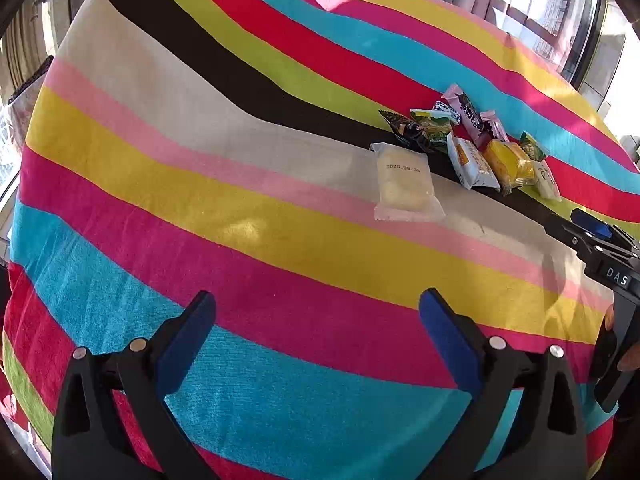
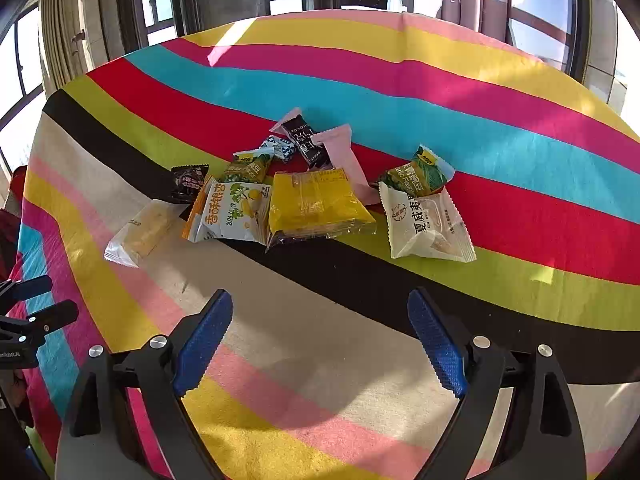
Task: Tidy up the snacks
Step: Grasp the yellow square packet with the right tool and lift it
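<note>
Both the left gripper (image 1: 318,344) and the right gripper (image 2: 320,342) are black plastic frames with two angled arms, silver round screw heads at the joints and blue pads (image 2: 204,342) with a knurled, saw-edged face, the right one lettered "DAS" in white.

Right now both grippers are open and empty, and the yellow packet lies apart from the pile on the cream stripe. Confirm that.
Wrong packet. The clear packet lies apart on the cream stripe; the yellow packet sits in the pile, as the right wrist view shows. The left gripper and right gripper are open and empty.
</note>
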`<action>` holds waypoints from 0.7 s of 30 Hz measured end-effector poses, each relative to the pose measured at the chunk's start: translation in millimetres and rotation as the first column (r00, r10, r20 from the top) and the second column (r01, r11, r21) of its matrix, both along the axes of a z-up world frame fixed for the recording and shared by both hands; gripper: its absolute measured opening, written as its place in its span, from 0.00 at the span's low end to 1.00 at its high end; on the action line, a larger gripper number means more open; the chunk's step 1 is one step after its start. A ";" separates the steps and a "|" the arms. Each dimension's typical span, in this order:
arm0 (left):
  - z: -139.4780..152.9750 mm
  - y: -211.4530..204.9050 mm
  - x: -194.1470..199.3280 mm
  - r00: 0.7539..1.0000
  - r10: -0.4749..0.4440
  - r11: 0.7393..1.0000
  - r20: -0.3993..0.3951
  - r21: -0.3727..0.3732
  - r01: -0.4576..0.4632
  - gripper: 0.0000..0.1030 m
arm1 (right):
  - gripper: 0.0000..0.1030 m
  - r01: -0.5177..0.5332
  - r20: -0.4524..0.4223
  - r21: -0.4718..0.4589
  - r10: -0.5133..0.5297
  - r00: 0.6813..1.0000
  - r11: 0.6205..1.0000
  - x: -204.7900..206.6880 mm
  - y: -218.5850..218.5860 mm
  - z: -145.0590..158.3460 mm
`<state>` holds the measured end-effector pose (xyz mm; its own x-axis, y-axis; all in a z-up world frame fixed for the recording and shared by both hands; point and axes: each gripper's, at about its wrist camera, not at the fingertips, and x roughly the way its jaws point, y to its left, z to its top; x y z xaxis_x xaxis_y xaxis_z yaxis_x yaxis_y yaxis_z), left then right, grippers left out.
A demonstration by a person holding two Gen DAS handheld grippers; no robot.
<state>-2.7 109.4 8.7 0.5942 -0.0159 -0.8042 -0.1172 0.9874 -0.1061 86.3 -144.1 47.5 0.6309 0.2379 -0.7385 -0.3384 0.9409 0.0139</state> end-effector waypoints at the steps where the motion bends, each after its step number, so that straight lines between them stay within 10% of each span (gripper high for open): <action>1: -2.4 -5.3 3.5 1.000 -0.009 1.000 0.000 0.012 0.009 0.98 | 0.84 0.000 -0.004 0.011 0.000 1.000 1.000 10.0 1.4 0.5; 4: -8.5 -22.7 12.2 0.999 -0.020 0.992 -0.032 0.124 0.024 0.99 | 0.84 -0.004 -0.006 0.048 0.004 1.000 0.999 35.3 7.2 6.1; 13: -9.6 -17.3 10.5 0.999 -0.023 0.993 -0.031 0.112 0.026 0.99 | 0.84 -0.060 -0.064 -0.039 0.058 0.996 0.997 83.2 35.8 -10.3; 15: -9.6 -17.1 11.2 0.999 -0.023 0.993 -0.031 0.112 0.026 0.99 | 0.61 -0.082 -0.078 -0.075 0.076 0.994 0.994 80.9 42.4 -15.0; 21: -9.8 -18.3 12.0 0.999 -0.024 0.993 -0.033 0.113 0.028 0.99 | 0.52 -0.073 -0.021 -0.024 0.072 0.997 0.997 30.2 28.3 3.7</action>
